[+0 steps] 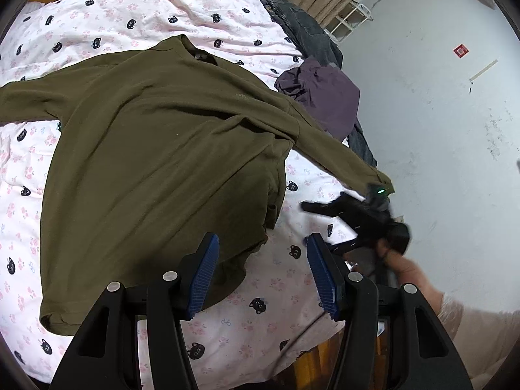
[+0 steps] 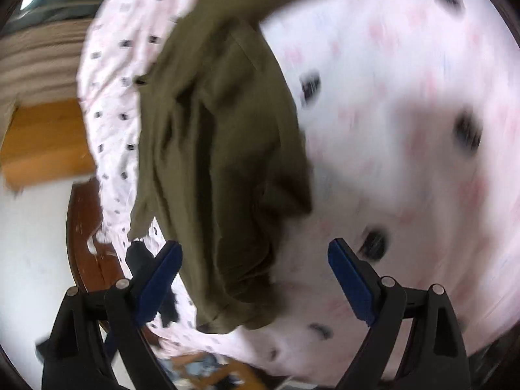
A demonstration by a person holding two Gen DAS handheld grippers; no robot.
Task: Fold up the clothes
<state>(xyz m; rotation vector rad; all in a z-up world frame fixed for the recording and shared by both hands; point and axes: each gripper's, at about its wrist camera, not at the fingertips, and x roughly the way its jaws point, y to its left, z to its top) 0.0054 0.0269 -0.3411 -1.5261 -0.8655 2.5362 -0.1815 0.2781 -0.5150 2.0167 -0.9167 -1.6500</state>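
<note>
Ahead of our left gripper (image 1: pixel 260 271) the bed sheet (image 1: pixel 162 9) spreads wide, with the olive shirt (image 1: pixel 156 149) lying flat on it just beyond the fingertips. Purple cloth (image 1: pixel 325 94) and jeans (image 1: pixel 305 29) sit farther off to the right. Our left gripper hangs half open and empty; our right gripper (image 2: pixel 256 276) gapes wide over the shirt's hem, gripping nothing.

Olive shirt (image 1: pixel 156 149) matt soft cloth; printed sheet (image 1: pixel 97 9) thin creased cotton; bed frame (image 2: pixel 87 227) glossy wood
</note>
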